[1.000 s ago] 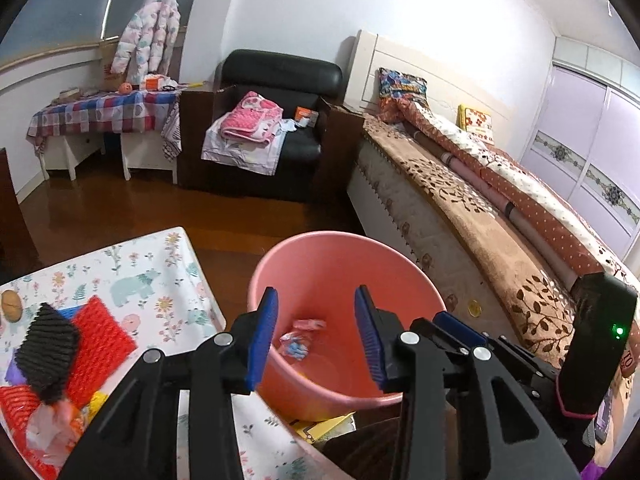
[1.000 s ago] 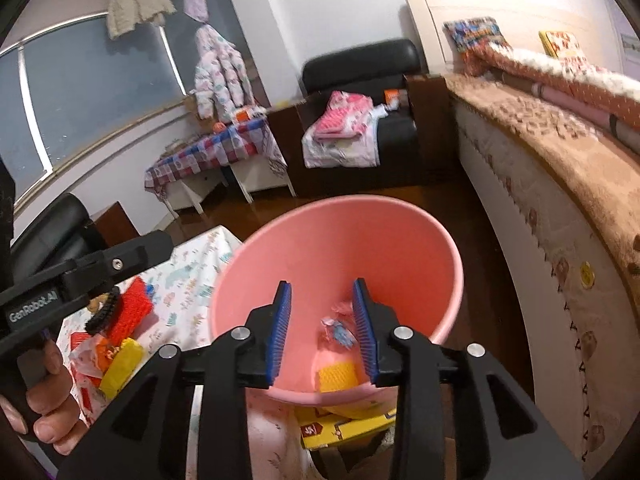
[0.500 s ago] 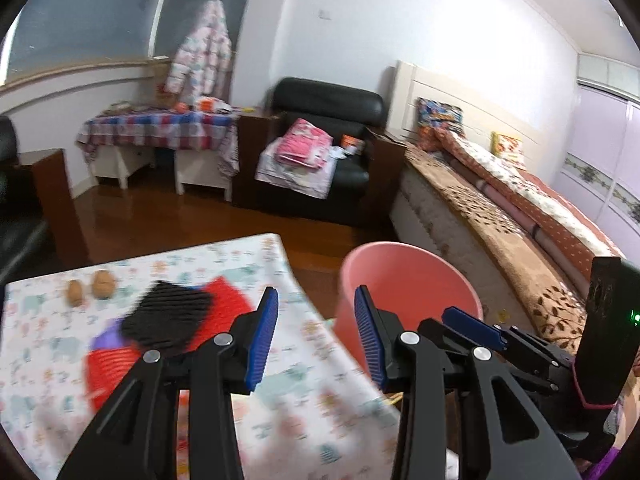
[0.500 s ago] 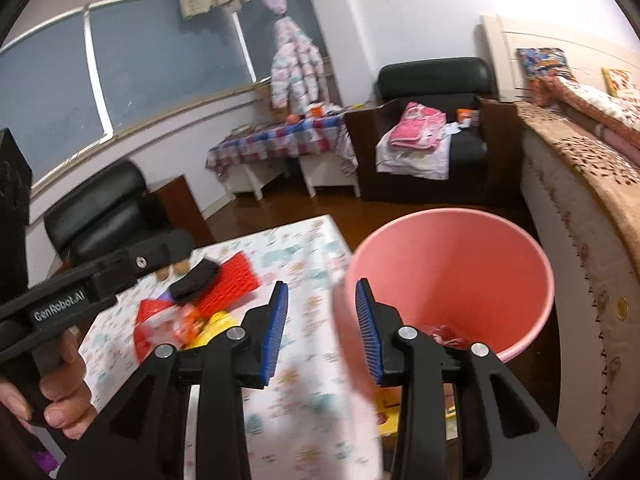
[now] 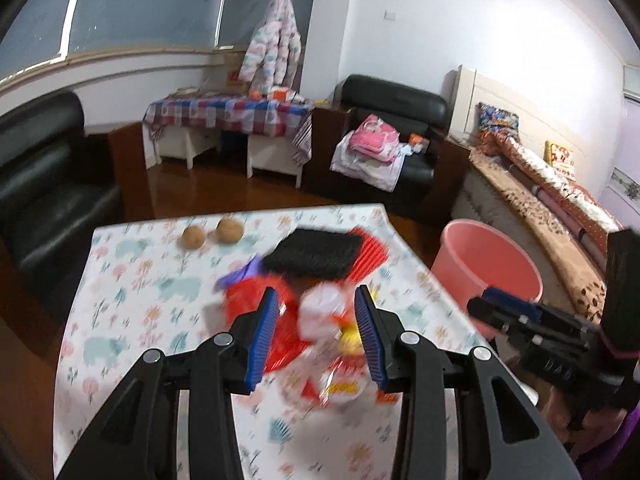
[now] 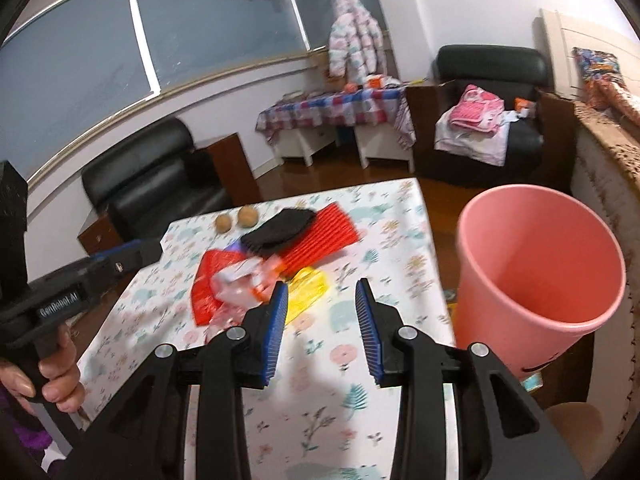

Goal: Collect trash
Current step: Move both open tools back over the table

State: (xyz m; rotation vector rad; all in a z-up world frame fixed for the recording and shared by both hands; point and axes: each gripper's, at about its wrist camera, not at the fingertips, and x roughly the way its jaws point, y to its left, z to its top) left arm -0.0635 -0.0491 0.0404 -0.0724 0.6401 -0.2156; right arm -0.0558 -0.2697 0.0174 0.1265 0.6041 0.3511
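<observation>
Even indoor light, glare on the white wall point(image 5: 500, 32); fisheye bends the edges, and motion blur smears the trash point(image 5: 320, 320) on the worktop point(image 6: 320, 400)

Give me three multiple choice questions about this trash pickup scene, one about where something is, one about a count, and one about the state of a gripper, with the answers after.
1. Where is the pink bucket?
A. On the table, among the wrappers
B. Off the table's right edge, toward the bed
C. On the black armchair

2. How many small round brown items lie at the table's far end?
A. Two
B. Four
C. None

3. How is the left gripper?
A. Shut on the black mesh pad
B. Shut on the bucket rim
C. Open, empty, aimed at the pile of wrappers

Answers: 1 B, the bucket shows past the edge of the table; 2 A, a pair lie side by side; 3 C, the blue pads stand apart and grip nothing.
</observation>
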